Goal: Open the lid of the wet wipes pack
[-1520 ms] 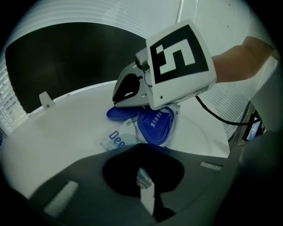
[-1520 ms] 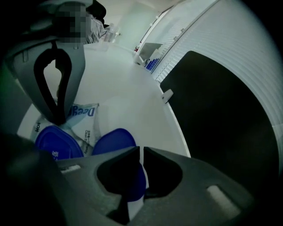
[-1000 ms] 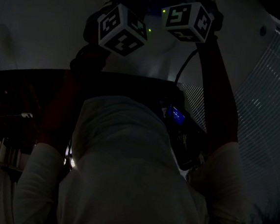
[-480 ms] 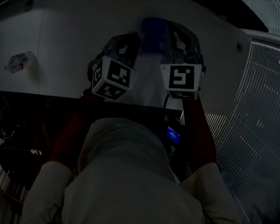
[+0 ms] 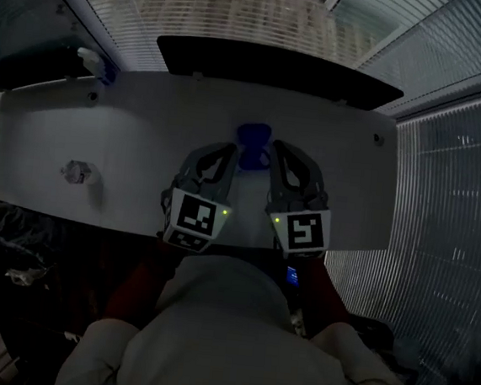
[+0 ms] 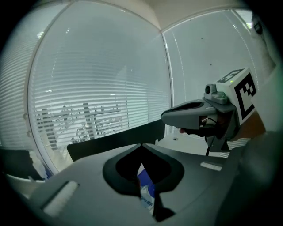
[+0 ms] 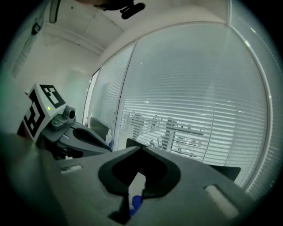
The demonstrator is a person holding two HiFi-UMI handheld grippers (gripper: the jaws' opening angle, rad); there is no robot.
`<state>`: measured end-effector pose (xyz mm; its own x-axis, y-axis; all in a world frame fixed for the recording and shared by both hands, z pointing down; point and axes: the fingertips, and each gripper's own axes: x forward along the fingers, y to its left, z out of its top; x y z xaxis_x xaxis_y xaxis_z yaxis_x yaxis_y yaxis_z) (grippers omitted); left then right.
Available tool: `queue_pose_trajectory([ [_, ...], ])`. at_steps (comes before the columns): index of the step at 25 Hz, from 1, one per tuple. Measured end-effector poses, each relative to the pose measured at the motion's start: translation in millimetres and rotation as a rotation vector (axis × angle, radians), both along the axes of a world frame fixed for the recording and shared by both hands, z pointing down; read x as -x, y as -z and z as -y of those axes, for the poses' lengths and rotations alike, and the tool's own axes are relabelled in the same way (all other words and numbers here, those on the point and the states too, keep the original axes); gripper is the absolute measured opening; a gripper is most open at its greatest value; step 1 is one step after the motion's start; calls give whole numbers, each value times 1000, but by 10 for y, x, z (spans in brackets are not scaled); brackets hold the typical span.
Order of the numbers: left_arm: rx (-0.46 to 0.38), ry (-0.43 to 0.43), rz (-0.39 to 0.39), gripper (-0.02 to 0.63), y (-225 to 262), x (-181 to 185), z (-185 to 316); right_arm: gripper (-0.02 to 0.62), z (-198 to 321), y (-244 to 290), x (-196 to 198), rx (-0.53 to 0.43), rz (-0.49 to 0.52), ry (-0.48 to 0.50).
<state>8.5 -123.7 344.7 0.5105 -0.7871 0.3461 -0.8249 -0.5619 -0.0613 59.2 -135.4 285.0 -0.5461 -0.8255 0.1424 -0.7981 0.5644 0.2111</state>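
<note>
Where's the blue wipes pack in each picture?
Head view: wet wipes pack lies on the white table, centre, between left claw and right claw.
Left gripper view: low centre, seen through the left claw's opening.
Right gripper view: only a blue bit, bottom centre, through the right claw's opening.
Shared landmark: the dark panel behind the table.

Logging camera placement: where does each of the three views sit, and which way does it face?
Head view: on the head, steeply down onto the white table; torso, sleeves, left hand-held gripper, right hand-held gripper show.
Left gripper view: on the left one, along its shut jaws toward window blinds; the right one shows.
Right gripper view: on the right one, likewise toward blinds; the left one shows.
All three share the blue wipes pack.
</note>
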Motion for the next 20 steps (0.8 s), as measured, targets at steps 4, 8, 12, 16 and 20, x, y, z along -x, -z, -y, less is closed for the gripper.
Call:
queue_pose_trajectory([
  [4, -102, -30, -9, 2, 469, -138, -222, 2, -276, 340, -121, 14, 137, -18],
  [8, -186, -61, -32, 2, 795, -288, -512, 2, -657, 636, -194, 25, 272, -4],
  [12, -233, -58, -139, 2, 1070, -320, -713, 2, -940, 739, -289, 23, 284, 2],
  [16, -236, -34, -276, 2, 1261, -294, -909, 2, -1193, 797, -297, 23, 313, 34],
  [20, -227, -36, -338, 2, 1346, -333, -1066, 2, -1386, 837, -278, 27, 315, 55],
])
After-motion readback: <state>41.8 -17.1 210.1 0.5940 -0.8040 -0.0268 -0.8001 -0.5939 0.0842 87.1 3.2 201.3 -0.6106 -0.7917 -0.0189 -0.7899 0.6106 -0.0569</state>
